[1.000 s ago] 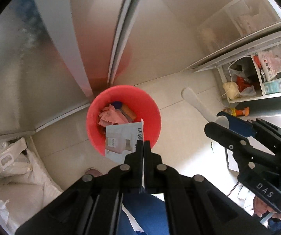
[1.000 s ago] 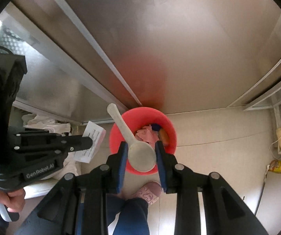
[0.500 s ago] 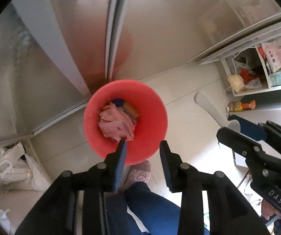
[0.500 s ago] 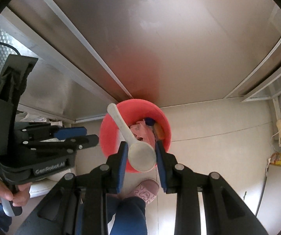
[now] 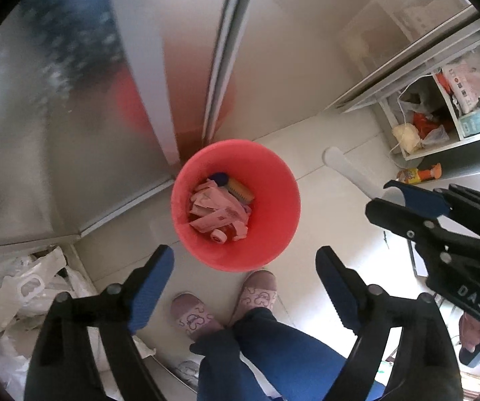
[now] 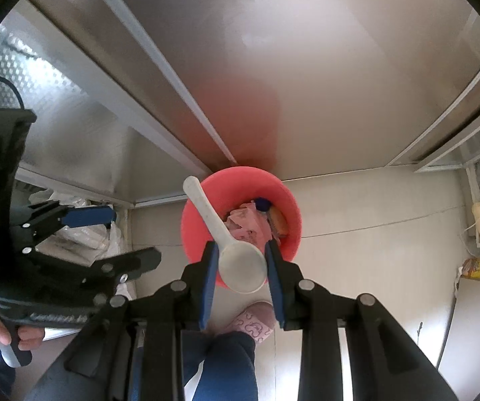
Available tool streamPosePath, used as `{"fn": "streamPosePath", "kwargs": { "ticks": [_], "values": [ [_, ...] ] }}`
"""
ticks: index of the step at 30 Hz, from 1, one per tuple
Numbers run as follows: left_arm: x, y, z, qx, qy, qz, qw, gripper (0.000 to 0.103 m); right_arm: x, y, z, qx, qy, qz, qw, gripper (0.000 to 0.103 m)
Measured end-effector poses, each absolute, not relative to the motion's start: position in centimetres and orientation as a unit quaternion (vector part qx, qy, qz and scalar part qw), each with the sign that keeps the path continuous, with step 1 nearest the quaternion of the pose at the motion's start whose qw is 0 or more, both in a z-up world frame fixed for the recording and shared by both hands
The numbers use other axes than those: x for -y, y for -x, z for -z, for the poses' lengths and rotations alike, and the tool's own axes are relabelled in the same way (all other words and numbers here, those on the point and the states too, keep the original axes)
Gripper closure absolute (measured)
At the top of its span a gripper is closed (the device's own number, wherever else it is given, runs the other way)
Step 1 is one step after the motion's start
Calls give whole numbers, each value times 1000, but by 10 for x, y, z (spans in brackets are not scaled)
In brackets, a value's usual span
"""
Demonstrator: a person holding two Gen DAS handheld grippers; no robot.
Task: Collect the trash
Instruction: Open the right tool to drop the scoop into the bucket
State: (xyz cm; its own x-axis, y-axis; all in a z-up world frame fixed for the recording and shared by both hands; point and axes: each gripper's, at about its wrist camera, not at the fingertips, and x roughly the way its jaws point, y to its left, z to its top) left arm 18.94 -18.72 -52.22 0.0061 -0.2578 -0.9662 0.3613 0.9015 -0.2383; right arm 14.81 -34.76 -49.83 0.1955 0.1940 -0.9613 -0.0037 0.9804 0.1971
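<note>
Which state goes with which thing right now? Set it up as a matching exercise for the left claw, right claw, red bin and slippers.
Things:
1. left claw
2. right claw
3. red bin
4. slippers

States:
A. on the floor beside the bin
B. clamped on a white scoop
C. holds pink wrappers
D. opening, nothing between its fingers

Pairs: 1-D, 2-B, 3-C, 4-A

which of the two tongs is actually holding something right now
The right tongs, shut on the white plastic scoop above the red plastic bin. The left tongs are opening, with nothing between them.
</note>
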Motion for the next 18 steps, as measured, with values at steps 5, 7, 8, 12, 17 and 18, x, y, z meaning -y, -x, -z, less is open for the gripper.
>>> {"fn": "streamPosePath", "kwargs": {
  "ticks": [5, 7, 8, 12, 17, 18],
  "values": [
    [170, -185, 526, -668, -36, 204, 715, 0, 341, -148, 512, -638, -75, -68, 764, 76],
    [165, -185, 529, -672, -34, 196, 714, 0, 338, -148, 515, -641, -75, -71, 761, 76],
    [163, -185, 532, -675, -32, 194, 711, 0, 339, -149, 517, -641, -73, -72, 761, 76],
    [155, -185, 535, -680, -31, 184, 709, 0, 341, -154, 520, -644, -67, -78, 758, 76],
    [148, -187, 537, -682, -26, 175, 709, 0, 337, -159, 524, -651, -63, -81, 752, 76],
    [147, -187, 538, -683, -26, 174, 709, 0, 336, -160, 526, -653, -61, -80, 750, 74]
  ]
}}
